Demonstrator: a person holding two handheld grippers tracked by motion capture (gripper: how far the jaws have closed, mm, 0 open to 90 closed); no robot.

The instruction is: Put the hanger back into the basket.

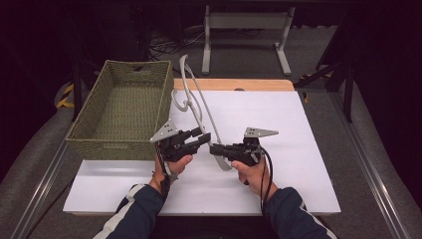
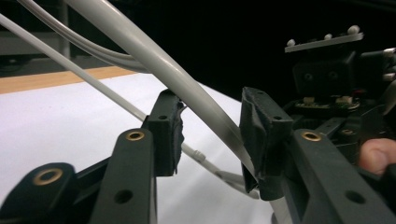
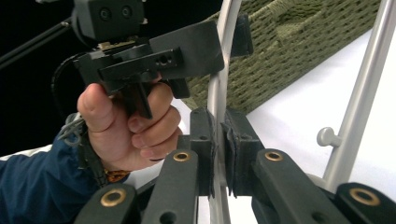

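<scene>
From the high view I have the left tool [image 1: 201,137] and the right tool [image 1: 217,148] nose to nose above the white surface [image 1: 298,149], both at the lower end of a grey clothes hanger [image 1: 191,94] that rises away from them, its hook end up by the basket [image 1: 124,144]. The woven basket sits just beyond my left tool, and I see nothing in it.

In the left gripper view my jaws stand apart. The hanger's broad arm [image 2: 187,79] runs between the pads, resting against the one nearer the other tool; I'd call that a loose cradle, not a grip.

In the right gripper view my jaws are pressed together on the hanger's thin edge [image 3: 219,93], just below the left tool [image 3: 219,46]. It looks light, rigid plastic and smooth, so likely to pivot or slip in a narrow pinch; I'd hold the flat arm.
</scene>
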